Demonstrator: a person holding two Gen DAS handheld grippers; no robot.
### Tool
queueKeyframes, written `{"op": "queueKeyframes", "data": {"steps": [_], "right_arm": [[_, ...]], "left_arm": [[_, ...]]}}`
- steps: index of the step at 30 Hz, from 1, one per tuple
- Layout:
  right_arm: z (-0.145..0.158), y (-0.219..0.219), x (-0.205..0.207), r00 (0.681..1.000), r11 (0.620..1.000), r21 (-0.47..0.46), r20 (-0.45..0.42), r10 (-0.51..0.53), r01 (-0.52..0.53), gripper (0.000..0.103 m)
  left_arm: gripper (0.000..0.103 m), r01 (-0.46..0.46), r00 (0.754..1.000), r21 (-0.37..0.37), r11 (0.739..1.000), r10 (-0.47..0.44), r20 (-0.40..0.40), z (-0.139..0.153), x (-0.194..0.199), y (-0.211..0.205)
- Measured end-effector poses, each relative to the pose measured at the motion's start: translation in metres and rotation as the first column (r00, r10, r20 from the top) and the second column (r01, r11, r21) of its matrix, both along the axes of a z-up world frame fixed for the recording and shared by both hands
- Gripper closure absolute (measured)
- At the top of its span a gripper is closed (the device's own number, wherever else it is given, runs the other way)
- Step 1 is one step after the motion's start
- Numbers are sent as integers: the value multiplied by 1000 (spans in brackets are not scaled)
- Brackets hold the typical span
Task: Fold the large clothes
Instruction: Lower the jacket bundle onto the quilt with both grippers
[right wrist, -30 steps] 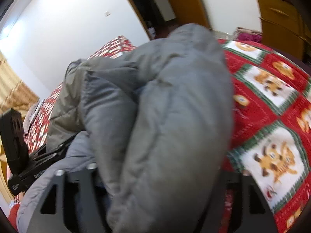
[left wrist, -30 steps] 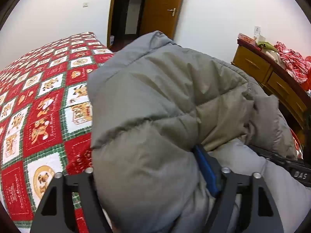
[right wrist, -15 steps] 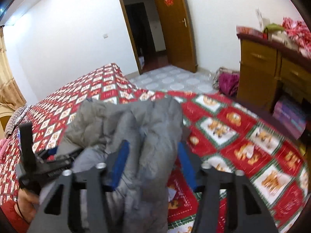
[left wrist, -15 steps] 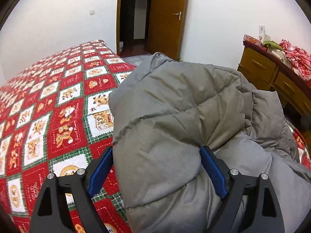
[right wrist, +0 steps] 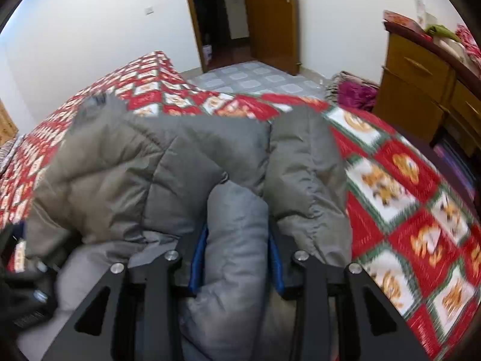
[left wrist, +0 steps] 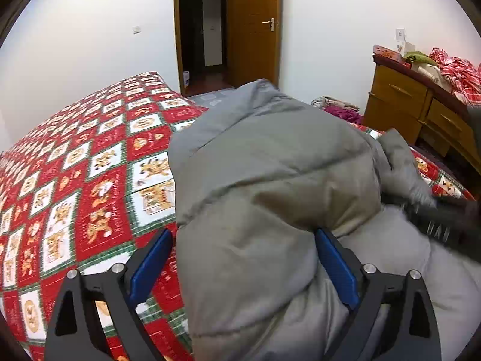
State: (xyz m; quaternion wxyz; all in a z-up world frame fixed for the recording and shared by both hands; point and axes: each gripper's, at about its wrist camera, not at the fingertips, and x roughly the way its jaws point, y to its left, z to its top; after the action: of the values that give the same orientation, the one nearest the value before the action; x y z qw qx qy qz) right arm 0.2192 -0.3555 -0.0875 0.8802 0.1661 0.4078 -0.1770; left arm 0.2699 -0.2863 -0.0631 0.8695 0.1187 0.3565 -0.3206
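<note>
A bulky grey padded jacket [left wrist: 270, 174] lies folded in a heap on the bed with the red patterned quilt [left wrist: 90, 165]. My left gripper [left wrist: 243, 258] stands wide open, its blue pads on either side of a thick fold of the jacket. My right gripper [right wrist: 237, 240] is shut on a lighter grey roll of the jacket [right wrist: 237, 210], which fills the gap between its blue pads. The right gripper's black body shows blurred at the right edge of the left wrist view [left wrist: 436, 222].
A wooden dresser [left wrist: 421, 114] with clutter on top stands at the right beside the bed. An open wooden door [left wrist: 252, 27] and a dark doorway are at the back. A pile of purple cloth [right wrist: 354, 93] lies on the tiled floor.
The left gripper has opened wider and drawn back a little from the jacket. The right gripper has moved in low and closed on the light grey roll of the jacket.
</note>
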Motion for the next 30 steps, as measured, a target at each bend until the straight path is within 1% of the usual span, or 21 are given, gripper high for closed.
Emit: {"op": "queueKeyframes", "data": {"steps": [2,3,5,7,9,12,13,15,18,20,23,27,30], "right_arm": [[-9,-3,-9,999,999,9,24,-33,33,66],[-17,-10,-13,997,998,41,45,-59,57,67],[-21,-15,-14,995,994,65,52,-87,83,67],[-19,-14,-12,995,995,37,37,-89,88,67],[-17,-12,-12,996,996,23,34,-87,86,67],[-12,-13,-15,996,997,31,44,-72,71,66],[-11,-11,-14,998,998,22,33,-61,61,66],[-8,-7,-17,999,999,-27,-5,-36,36,66],[-10,-9,-22,997,997,-5,2,-74,74,66],[-11,-8,-23,997,997,-18,13,-81,81,66],[-11,-5,-24,996,996,-22,20,-86,86,66],[-12,-7,-26,995,996,-3,33,-91,91,66],[-15,-14,-27,994,995,33,45,-97,96,66]], "left_arm": [[6,11,1000,7,1000,-11,-1,-1,1,-8],[6,13,1000,14,1000,-13,0,-1,0,-10],[6,13,1000,49,999,-14,12,-2,-1,-18],[6,12,1000,82,997,-13,22,-1,-2,-21],[6,10,1000,95,995,-12,22,1,-5,-16],[6,8,999,90,996,-12,40,8,-13,-3],[6,12,999,85,996,-16,48,10,-16,1],[6,16,999,59,998,-19,51,14,-19,13],[6,-4,999,22,1000,3,41,18,-17,25],[6,-22,999,-3,1000,22,32,18,-17,30],[6,-35,999,-27,999,36,40,16,-19,33],[6,-37,997,15,999,35,68,3,-19,19],[4,-29,998,21,999,28,58,-8,-17,11]]}}
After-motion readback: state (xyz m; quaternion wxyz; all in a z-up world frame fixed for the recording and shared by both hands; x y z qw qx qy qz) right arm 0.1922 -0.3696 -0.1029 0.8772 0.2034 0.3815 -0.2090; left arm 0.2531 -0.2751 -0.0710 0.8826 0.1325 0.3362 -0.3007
